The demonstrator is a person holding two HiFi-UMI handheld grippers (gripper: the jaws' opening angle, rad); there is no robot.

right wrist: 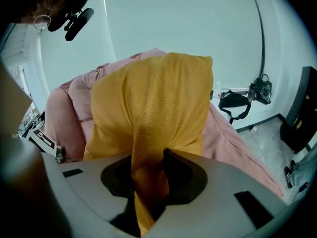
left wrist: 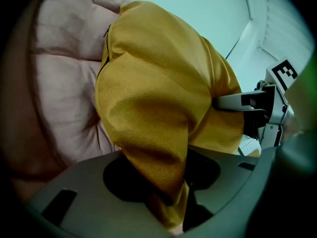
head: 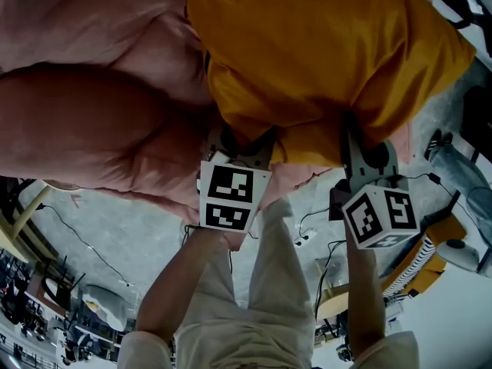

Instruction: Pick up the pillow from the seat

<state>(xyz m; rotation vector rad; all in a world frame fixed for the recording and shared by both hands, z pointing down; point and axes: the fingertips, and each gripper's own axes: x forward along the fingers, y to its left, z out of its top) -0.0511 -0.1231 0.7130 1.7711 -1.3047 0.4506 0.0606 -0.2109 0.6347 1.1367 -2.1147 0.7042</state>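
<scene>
Both claws were on it! The left claw (head: pixel 241 141) was clamped narrow on a bunched fold of the yellow pillow (head: pixel 323 60), biting in at the pillow's 6 o'clock edge in the head view. The right claw (head: pixel 361 138) was pinched just as tight on another twist of yellow fabric round at 5 o'clock, and the cloth ran straight down between its jaws in the right gripper view.

Both forearms reached up from the 6 o'clock side of the head view, the left forearm (head: pixel 181 287) beside the right forearm (head: pixel 367 306). They ran roughly parallel, with each claw angled forward and down into the pillow's near edge and the marker cubes facing the camera.

The pillow bulged full above the claws, leaning against the pink seat (head: pixel 100 114), which spread away at its 9 o'clock. Whether it had cleared the cushion underneath, I couldn't tell. Grey floor (head: pixel 138 233) showed below the seat's edge.
</scene>
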